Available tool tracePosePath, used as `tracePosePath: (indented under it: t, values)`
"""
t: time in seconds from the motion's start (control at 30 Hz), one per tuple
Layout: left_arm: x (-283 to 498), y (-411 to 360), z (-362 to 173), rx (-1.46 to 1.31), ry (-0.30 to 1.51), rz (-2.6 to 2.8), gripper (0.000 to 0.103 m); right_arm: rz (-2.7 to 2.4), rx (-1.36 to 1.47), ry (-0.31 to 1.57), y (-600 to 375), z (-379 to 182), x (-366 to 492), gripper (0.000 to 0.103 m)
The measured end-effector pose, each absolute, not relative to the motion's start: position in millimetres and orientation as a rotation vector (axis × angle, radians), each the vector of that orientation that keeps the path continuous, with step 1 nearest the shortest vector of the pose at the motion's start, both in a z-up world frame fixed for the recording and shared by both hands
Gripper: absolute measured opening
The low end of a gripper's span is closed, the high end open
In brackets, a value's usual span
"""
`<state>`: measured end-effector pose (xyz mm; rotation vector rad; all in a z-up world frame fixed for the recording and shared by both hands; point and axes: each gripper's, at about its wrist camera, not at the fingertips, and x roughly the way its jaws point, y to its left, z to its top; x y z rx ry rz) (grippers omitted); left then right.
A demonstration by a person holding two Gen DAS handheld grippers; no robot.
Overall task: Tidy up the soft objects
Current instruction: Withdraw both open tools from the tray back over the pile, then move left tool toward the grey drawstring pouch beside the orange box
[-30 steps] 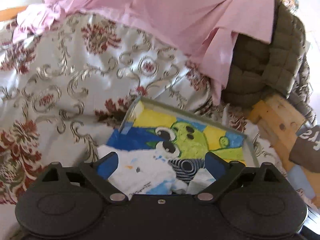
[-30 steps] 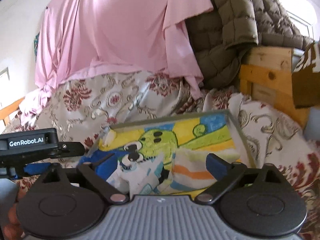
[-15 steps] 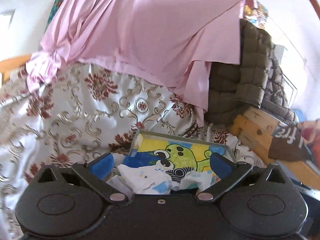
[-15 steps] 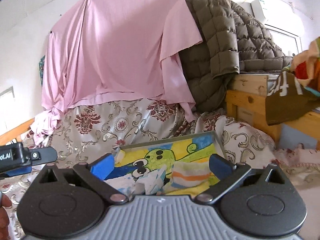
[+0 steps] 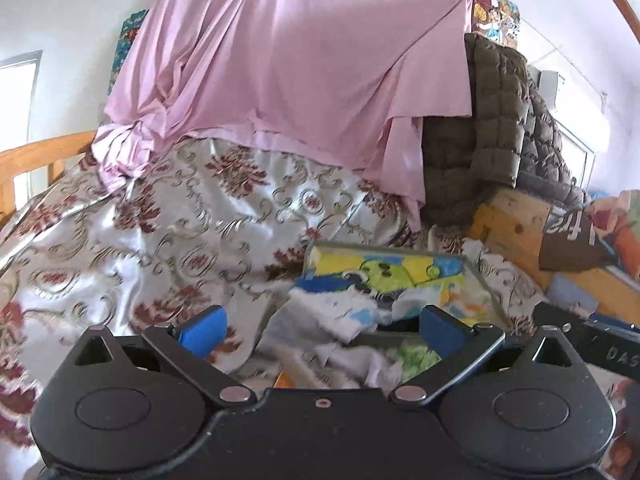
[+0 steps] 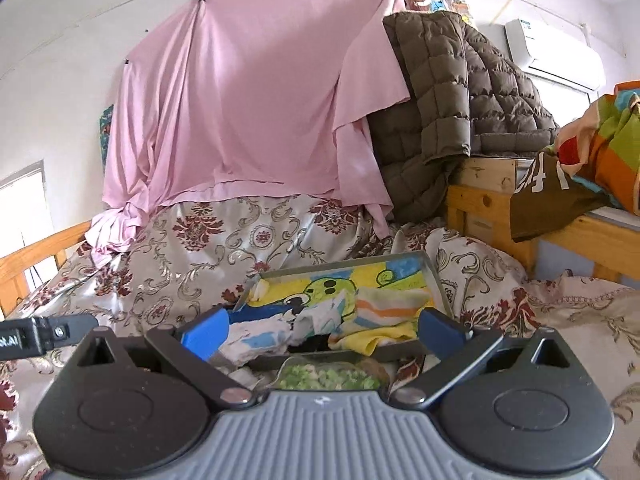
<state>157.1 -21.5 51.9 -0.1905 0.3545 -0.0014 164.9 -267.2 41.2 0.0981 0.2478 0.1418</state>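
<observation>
The left hand-held gripper (image 5: 320, 326) is spread wide with nothing between its blue pads (image 5: 202, 328); it hangs above the bed, just short of the tray (image 5: 474, 276). The right hand-held gripper (image 6: 322, 328) is spread too and holds nothing, its 2 pads framing the near edge of the same tray.

The tray, printed with a green cartoon figure, lies on the floral bedspread (image 5: 168, 240). Inside it sit several small soft items: a white-and-blue cloth (image 6: 260, 334) at the near left, and a striped orange, yellow and blue sock (image 6: 384, 312) at the near right, with something dark between them that is too small to name. In the left view, more white cloth (image 5: 320, 312) spills over the tray's near edge onto the bedspread. A clear bag of green pieces (image 6: 330, 376) lies just in front of the tray, close under the right hand-held gripper.

Judging by the empty jaws and the filled tray, the step in hand looks like a pause between placements, with both tools clear of the pile. The next move probably calls for picking whichever soft item is still loose, most likely the cloth hanging over the edge or the bag in front, closing on a raised fold rather than flat fabric, and lifting clear before setting it inside the tray's rim.
</observation>
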Motion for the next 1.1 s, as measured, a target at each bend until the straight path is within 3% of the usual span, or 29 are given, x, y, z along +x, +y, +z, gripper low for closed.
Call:
tracePosePath:
  t: [0.47, 1.1]
  values:
    - [114, 6, 4, -0.14, 0.377, 0.009, 0.102, 0.119, 0.091, 0.375, -251, -3, 103, 0.103]
    - [102, -3, -34, -0.062, 0.493, -0.034, 0.102, 0.154, 0.014, 0.553, -228, -30, 112, 0.103]
